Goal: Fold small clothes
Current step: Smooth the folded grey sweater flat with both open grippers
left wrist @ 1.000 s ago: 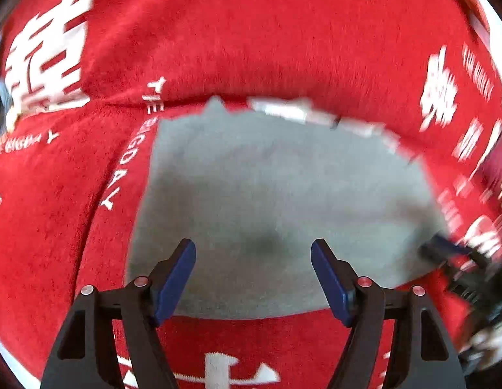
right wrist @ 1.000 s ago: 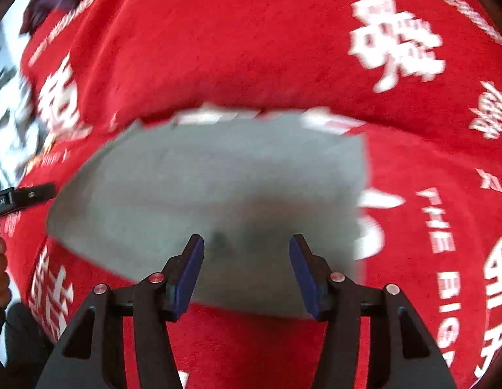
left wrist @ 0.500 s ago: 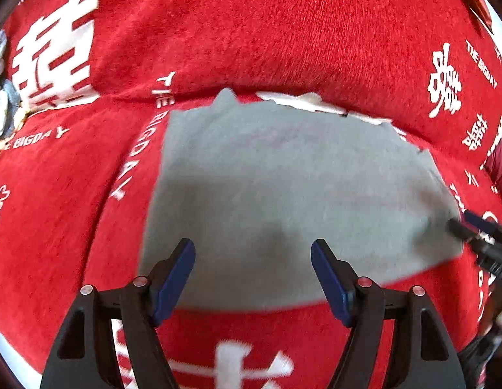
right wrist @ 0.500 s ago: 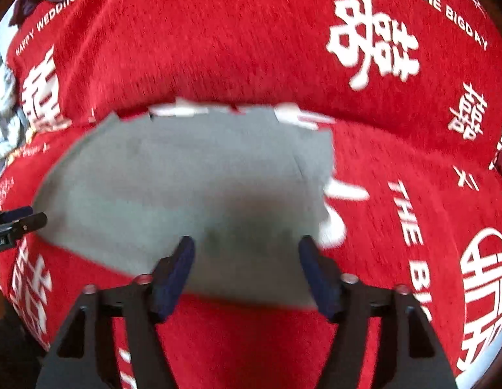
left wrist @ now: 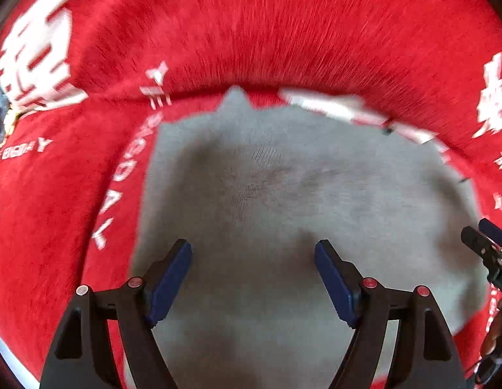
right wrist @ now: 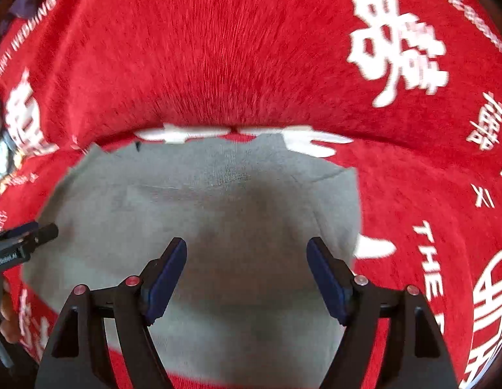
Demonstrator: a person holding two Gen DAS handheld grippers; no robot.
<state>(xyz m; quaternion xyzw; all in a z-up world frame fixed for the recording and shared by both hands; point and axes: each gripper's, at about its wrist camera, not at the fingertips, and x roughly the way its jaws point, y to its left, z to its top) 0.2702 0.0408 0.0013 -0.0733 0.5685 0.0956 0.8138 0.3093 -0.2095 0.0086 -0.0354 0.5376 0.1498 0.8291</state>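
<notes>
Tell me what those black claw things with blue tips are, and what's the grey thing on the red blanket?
Those claws are grabbing tools. A person holds one in each hand, and each tool has a tiny camera looking down along its two fingers. One picture comes from the left gripper, the other from the right gripper. Each camera also catches the other tool at its edge. The grey thing is a small grey garment lying spread on a fuzzy red cloth printed with white letters. The person wants to fold it. Both tools have just been opening their jaws and hold nothing; the garment only lies underneath them.
</notes>
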